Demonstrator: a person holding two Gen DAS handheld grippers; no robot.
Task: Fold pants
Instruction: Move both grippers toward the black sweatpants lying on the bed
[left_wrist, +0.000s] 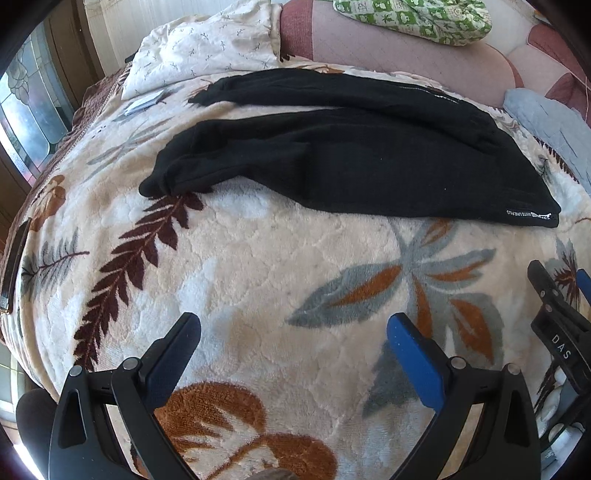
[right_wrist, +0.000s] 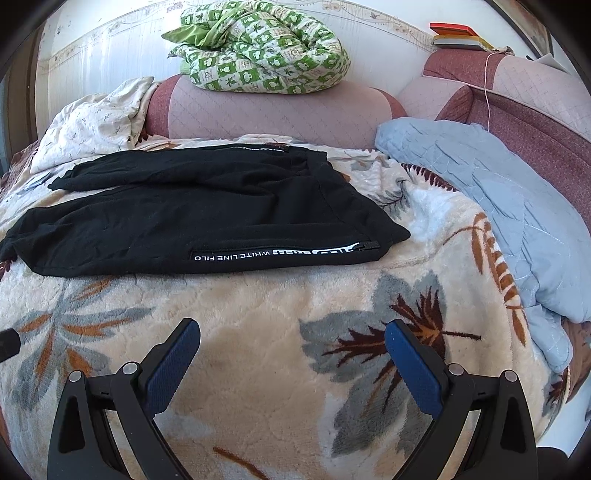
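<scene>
Black pants (left_wrist: 351, 155) lie flat on a leaf-patterned blanket (left_wrist: 258, 266), legs pointing left, waist at the right. A white-lettered strip runs along the near edge of the pants (right_wrist: 207, 221). My left gripper (left_wrist: 293, 332) is open and empty, hovering over the blanket short of the pants. My right gripper (right_wrist: 291, 332) is open and empty, also short of the pants' near edge. The right gripper shows at the right edge of the left wrist view (left_wrist: 561, 306).
A green checked quilt (right_wrist: 258, 48) sits on the pink sofa back (right_wrist: 266, 110). A light blue quilt (right_wrist: 491, 199) lies at the right. A white patterned pillow (right_wrist: 92, 122) lies at the far left. Books (right_wrist: 458, 37) rest at the back right.
</scene>
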